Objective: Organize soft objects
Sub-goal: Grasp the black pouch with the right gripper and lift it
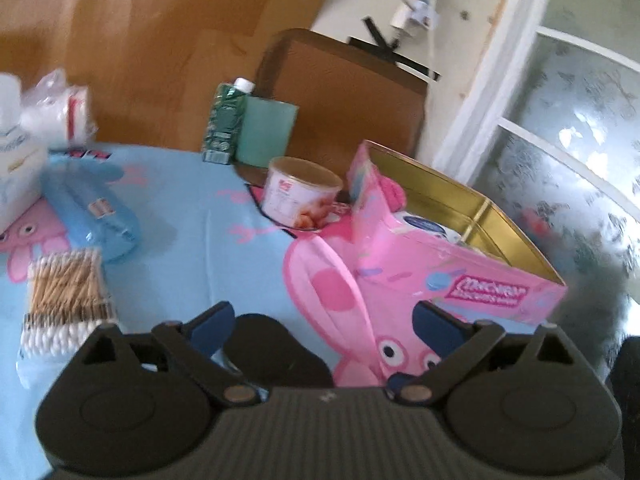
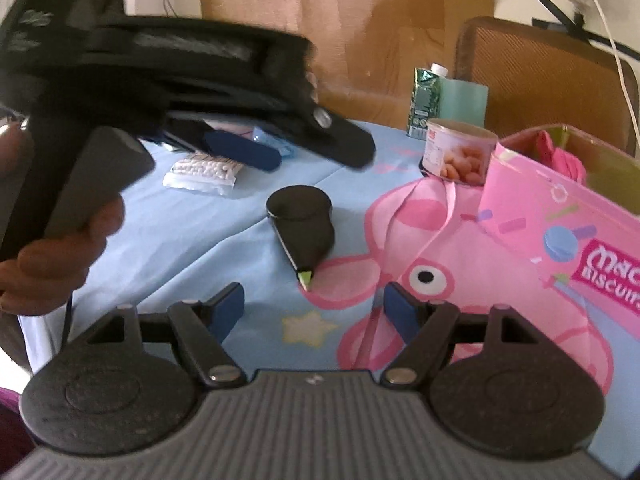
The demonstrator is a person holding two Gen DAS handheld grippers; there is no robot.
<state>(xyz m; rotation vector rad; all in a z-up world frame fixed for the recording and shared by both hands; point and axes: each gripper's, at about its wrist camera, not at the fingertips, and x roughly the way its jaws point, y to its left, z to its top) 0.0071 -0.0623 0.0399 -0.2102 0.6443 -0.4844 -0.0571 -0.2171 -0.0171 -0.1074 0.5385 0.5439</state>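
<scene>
A pink biscuit tin point(image 1: 460, 276) with a gold inside stands open on the blue cartoon tablecloth point(image 1: 192, 232); it also shows in the right wrist view point(image 2: 560, 232). A pink soft item point(image 1: 390, 192) and a white round item lie inside it. A blue soft pack point(image 1: 90, 210) and a bag of cotton swabs point(image 1: 68, 300) lie at the left. My left gripper point(image 1: 324, 330) is open and empty above a black marker point(image 1: 276, 348). My right gripper point(image 2: 314, 312) is open and empty, just short of the same marker point(image 2: 302, 226). The left gripper point(image 2: 256, 152) also shows at upper left in the right wrist view.
A white tub point(image 1: 300, 196), a green carton point(image 1: 226, 120) and a teal cup point(image 1: 266, 132) stand at the table's far side. A tissue box point(image 1: 16, 176) and plastic-wrapped white pads point(image 1: 60, 112) sit far left. A brown chair point(image 1: 348, 92) stands behind the table.
</scene>
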